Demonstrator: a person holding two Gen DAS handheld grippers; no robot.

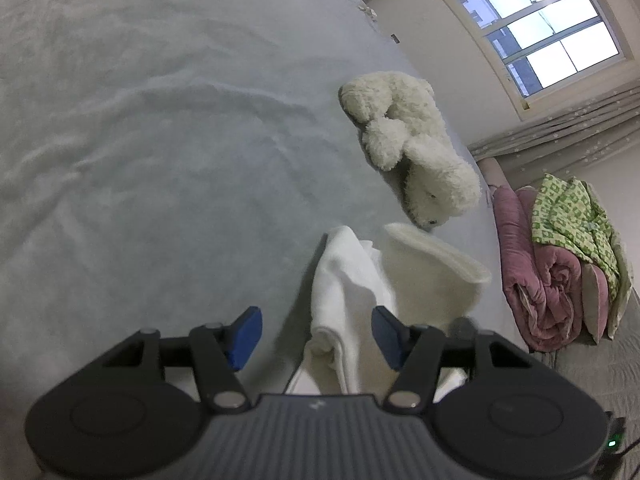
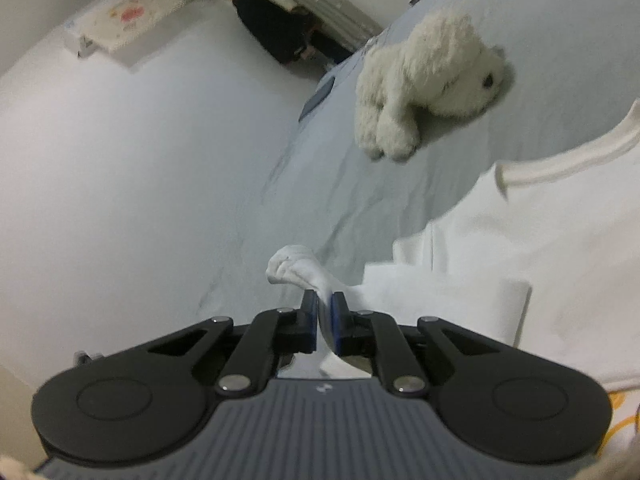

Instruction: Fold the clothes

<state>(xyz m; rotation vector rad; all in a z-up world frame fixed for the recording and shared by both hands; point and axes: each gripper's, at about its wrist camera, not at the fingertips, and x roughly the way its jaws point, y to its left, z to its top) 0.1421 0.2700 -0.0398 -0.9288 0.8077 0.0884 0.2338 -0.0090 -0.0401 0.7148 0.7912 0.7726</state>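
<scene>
A white garment is seen lying on a pale grey bed sheet, bunched into a thick fold at the near right of the left wrist view. The left gripper is held over this fold with its blue pads spread. The cloth passes between the pads, close against the right pad, while the left pad stands clear of it over bare sheet; no pinch can be made out there. The last two readings differ too little to call the jaws moving.

In the right wrist view, the right gripper is seen with its pads pressed nearly together on a twisted corner of the white garment, and a small knot of cloth is pushed out just beyond the fingertips. The rest of the garment is spread to the right, with a ribbed hem showing at the far right edge.

A white plush dog is lying on the sheet beyond the garment, apart from it. Off the right edge of the bed, a rolled pink quilt is stacked with a green patterned cloth on top, below a window.
</scene>
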